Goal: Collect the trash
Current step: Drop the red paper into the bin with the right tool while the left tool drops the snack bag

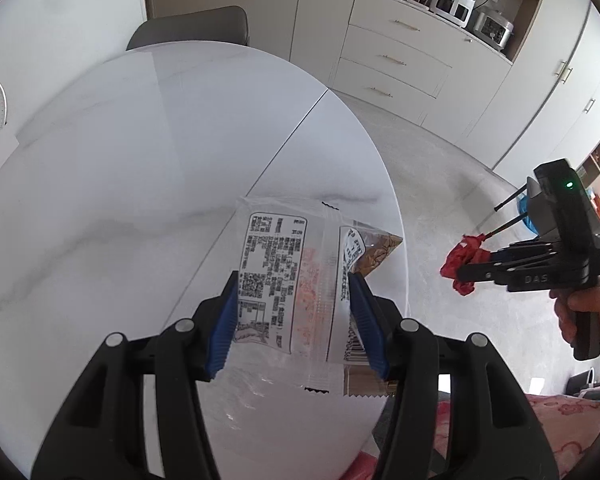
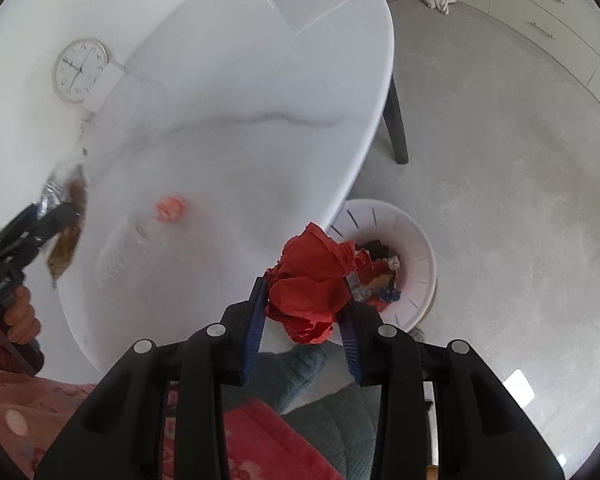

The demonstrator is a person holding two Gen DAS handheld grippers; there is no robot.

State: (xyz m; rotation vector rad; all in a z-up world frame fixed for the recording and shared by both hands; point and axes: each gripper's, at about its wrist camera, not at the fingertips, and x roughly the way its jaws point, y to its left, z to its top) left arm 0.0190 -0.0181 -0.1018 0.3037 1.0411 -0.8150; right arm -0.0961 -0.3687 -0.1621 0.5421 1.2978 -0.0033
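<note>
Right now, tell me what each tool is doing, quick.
Left tool: closed on a clear snack wrapper above the table.
Right tool: closed on a crumpled red paper, near the bin.

A white marble-patterned oval worktop (image 1: 140, 184) is crossed by faint grey veins. A clear plastic wrapper (image 1: 296, 280) is printed with black text blocks, a barcode and faded orange lettering, with a brown patch at one corner. Blue ribbed pads are carried on the black left gripper (image 1: 292, 320) and the black right gripper (image 2: 304, 320). A crumpled red paper ball (image 2: 312, 280) is seen beside a white round bin (image 2: 420, 264) filled with mixed-coloured scraps. A small pink crumpled wad (image 2: 171, 209) is seen on the worktop.
</note>
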